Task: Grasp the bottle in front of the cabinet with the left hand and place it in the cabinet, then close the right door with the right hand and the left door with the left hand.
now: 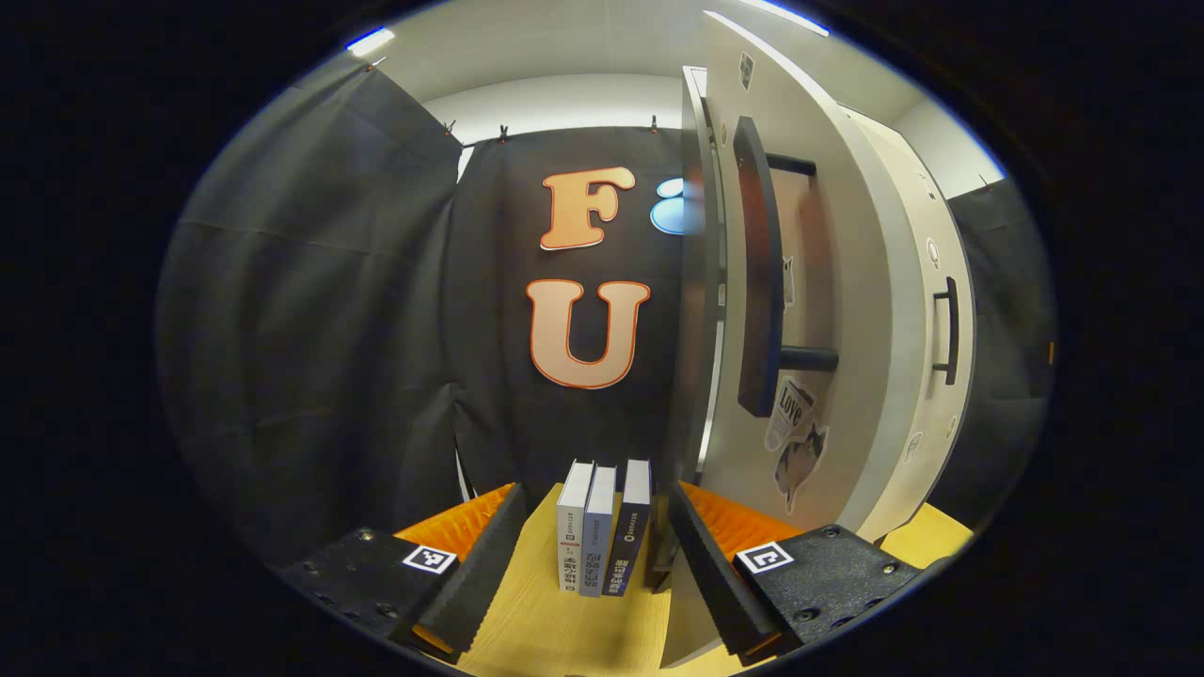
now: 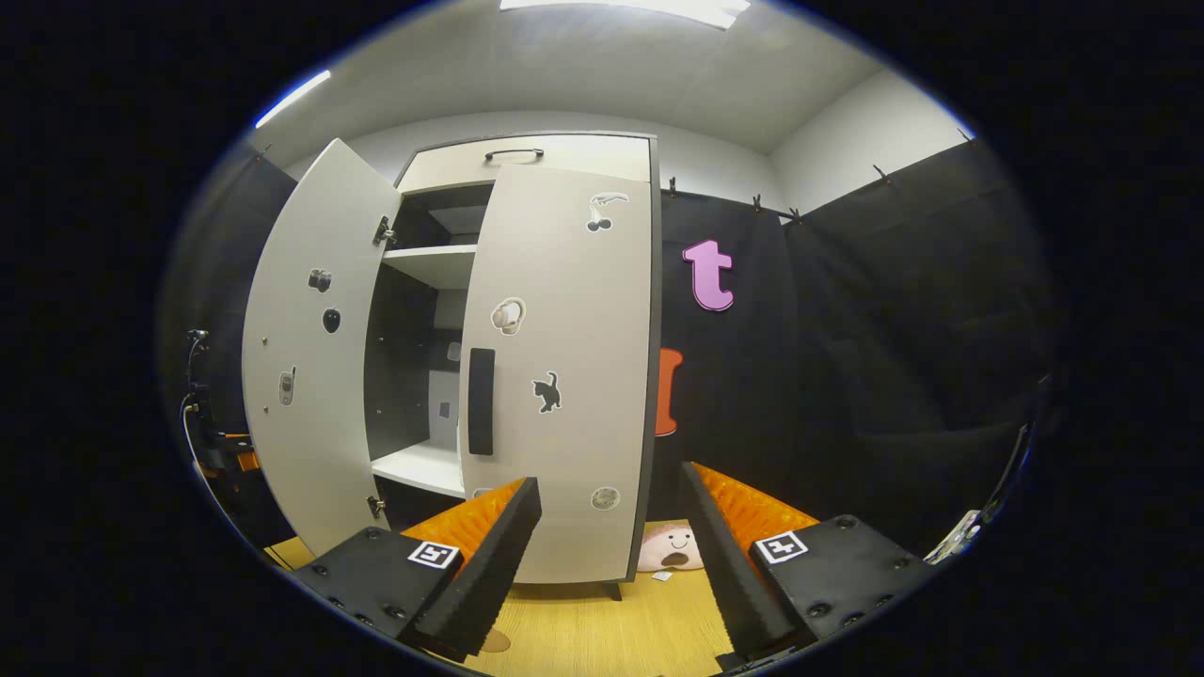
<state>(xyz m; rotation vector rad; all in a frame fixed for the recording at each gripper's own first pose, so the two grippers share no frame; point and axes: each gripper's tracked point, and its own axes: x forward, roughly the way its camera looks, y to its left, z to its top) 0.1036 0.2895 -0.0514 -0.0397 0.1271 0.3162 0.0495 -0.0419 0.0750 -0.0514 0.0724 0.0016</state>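
both claws gape, nothing held: left claw [image 1: 594, 574] by the left door [image 1: 828, 357] (ajar), right claw [image 2: 611, 574] facing the right door [image 2: 564, 376].

Three upright books [image 1: 602, 527]; plush toy [image 2: 670, 550] on wooden floor [image 2: 602, 630].

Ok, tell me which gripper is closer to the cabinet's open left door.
Left. The left gripper sits right beside the pale left door; the right gripper faces it from farther back.
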